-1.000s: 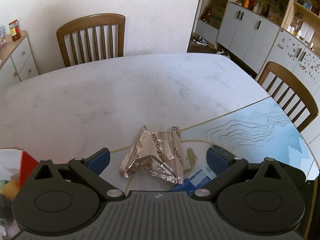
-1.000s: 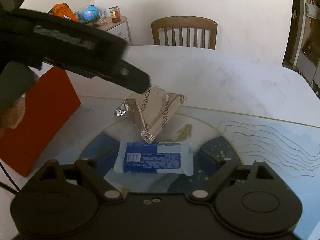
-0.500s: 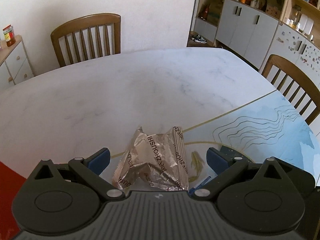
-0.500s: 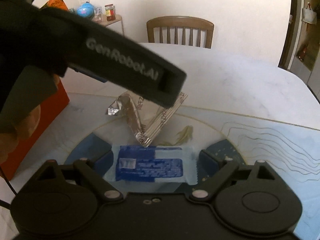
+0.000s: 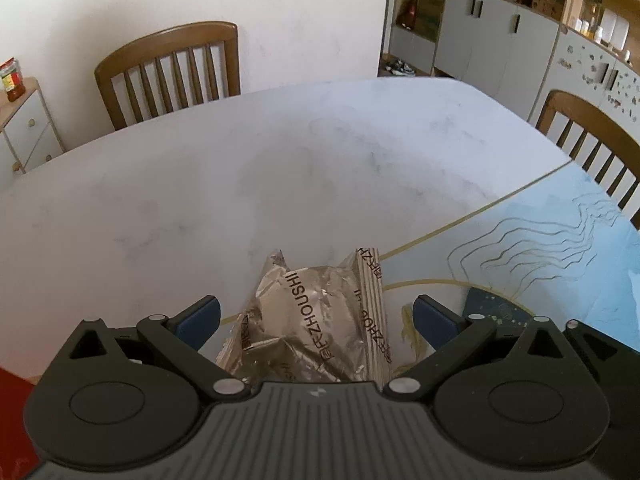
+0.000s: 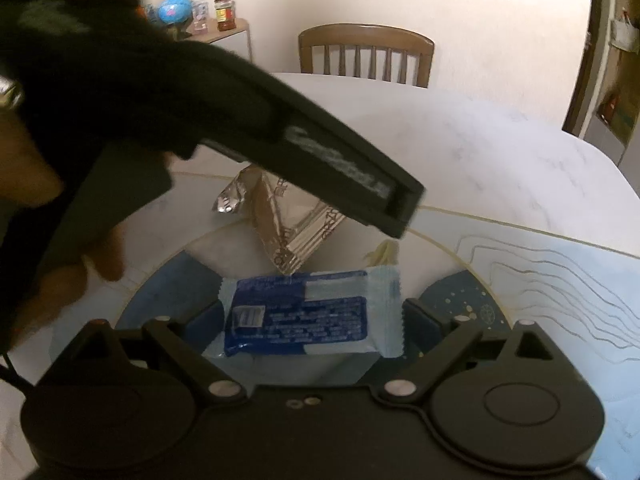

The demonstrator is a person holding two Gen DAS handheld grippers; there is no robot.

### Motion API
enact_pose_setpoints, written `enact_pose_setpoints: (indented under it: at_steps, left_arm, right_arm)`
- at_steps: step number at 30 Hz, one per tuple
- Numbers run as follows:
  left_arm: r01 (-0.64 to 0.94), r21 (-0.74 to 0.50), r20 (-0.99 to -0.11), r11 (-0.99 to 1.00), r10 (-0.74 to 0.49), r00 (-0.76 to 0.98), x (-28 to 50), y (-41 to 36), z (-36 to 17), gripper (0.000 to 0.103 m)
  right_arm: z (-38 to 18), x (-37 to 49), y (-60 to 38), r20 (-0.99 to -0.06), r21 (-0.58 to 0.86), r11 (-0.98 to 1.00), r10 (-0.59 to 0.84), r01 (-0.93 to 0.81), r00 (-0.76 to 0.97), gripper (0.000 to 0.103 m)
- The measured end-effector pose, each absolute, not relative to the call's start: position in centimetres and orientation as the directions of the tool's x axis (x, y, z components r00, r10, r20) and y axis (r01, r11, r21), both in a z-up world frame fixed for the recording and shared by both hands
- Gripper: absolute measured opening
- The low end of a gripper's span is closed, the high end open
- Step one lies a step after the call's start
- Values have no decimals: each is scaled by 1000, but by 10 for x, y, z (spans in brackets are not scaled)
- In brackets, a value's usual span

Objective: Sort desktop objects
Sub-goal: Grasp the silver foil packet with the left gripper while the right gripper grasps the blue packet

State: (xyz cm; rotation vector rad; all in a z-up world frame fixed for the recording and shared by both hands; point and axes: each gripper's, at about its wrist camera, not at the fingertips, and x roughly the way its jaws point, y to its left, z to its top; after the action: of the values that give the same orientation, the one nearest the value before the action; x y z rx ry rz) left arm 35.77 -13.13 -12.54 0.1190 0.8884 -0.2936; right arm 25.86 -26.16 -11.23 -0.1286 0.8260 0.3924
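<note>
Straddling a crumpled silver foil wrapper [image 5: 316,320] on the marble table [image 5: 240,184], the left gripper [image 5: 316,316] gapes wide without touching it. Beside it, the right gripper [image 6: 312,320], jaws just widened, frames a blue snack packet [image 6: 308,312], ungripped.

Foil packet [image 5: 316,320] lies on the table [image 5: 240,184], between the fingers of the left gripper [image 5: 316,316]. Nearer the right gripper [image 6: 312,320], a wrapped bar [image 6: 312,312] lies crosswise between its fingers, just in front of the foil packet. One chair [image 5: 172,72] stands behind the table, another chair [image 5: 592,148] at its right side. Cabinet [image 5: 28,128] far left.
</note>
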Motion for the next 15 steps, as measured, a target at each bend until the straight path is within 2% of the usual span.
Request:
enact_pose_setpoints:
  at_steps: [12,15]
  left_arm:
    - [302,-23,-809,953,-195,555,369,-124,-148,102]
    - [312,-1,-803,950,-187,567,368,-125,-147,98]
  right_arm:
    - [-115,252,-259,-728,23,907,304,-421,615,97]
    - [-115,250,-259,-724,22,906,306,-422,618,97]
